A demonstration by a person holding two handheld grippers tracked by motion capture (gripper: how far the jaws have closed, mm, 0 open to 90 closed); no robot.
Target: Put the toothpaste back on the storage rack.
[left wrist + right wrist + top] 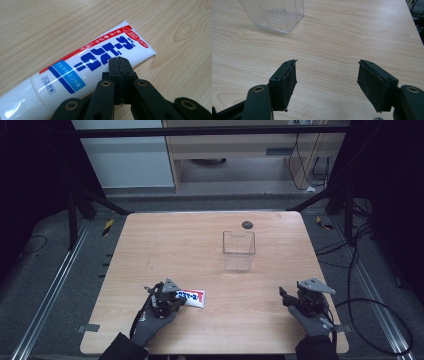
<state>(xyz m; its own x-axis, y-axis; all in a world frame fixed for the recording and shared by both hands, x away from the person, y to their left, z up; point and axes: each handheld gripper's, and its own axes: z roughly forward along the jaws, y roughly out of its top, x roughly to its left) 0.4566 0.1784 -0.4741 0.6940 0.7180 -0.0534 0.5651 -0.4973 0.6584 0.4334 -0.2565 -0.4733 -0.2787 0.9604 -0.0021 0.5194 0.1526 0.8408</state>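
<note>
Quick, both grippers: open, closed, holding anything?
Left gripper: closed, jaws pressed together over the toothpaste tube; no grip visible.
Right gripper: open, holding nothing.

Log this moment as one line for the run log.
left gripper: shut, over toothpaste tube | right gripper: open, empty | clear container: upright, mid-table
</note>
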